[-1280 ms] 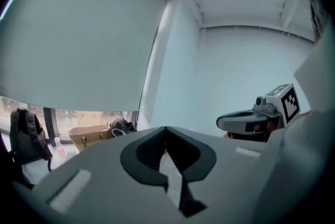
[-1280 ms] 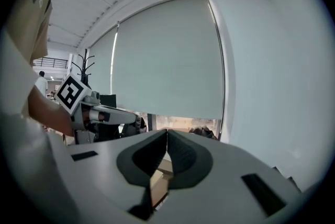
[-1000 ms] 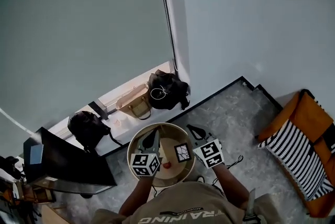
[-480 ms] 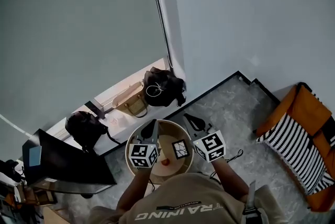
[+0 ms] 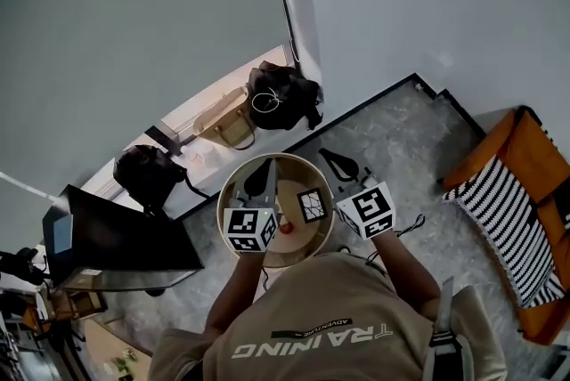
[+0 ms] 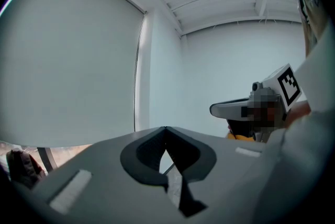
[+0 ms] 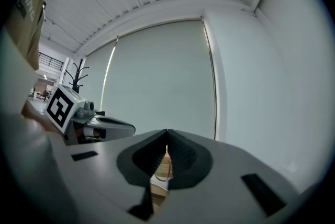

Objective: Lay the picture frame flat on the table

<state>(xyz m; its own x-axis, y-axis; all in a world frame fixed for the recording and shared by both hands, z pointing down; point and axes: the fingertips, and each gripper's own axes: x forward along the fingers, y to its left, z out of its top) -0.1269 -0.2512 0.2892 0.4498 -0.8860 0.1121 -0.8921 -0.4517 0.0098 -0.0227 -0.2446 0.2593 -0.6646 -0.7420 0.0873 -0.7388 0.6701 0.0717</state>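
A person in a beige shirt (image 5: 312,326) stands over a small round pale wooden bench with a raised rim (image 5: 233,192) and holds both tools out level above it. The left tongs (image 6: 166,133) are pressed together. Their dark ribbed tips meet at the top and nothing is pinched between them. The right tongs (image 7: 167,136) are pressed together in the same way, tip against tip. Through the narrow slit below the tips only a tan handbag (image 5: 227,126) shows, far behind on the pale ledge by the window.

The small dark-edged picture frame with a white picture (image 5: 312,204) sits on the bench top, right of the middle. In the head view it lies between the two tongs, and neither touches it. From this steep angle I cannot tell whether it stands propped or lies flat. A small red object (image 5: 285,228) rests on the bench just beside the frame's lower left corner.

In the head view the left tongs reach over the left part of the bench, and the right tongs reach past its right rim.

Around the bench is a grey marbled floor (image 5: 392,139). Two black bags (image 5: 280,96) (image 5: 147,176) sit near the handbag. A flat black panel (image 5: 116,239) lies to the left. An orange chair with a black-and-white striped cushion (image 5: 503,237) stands well apart on the right.
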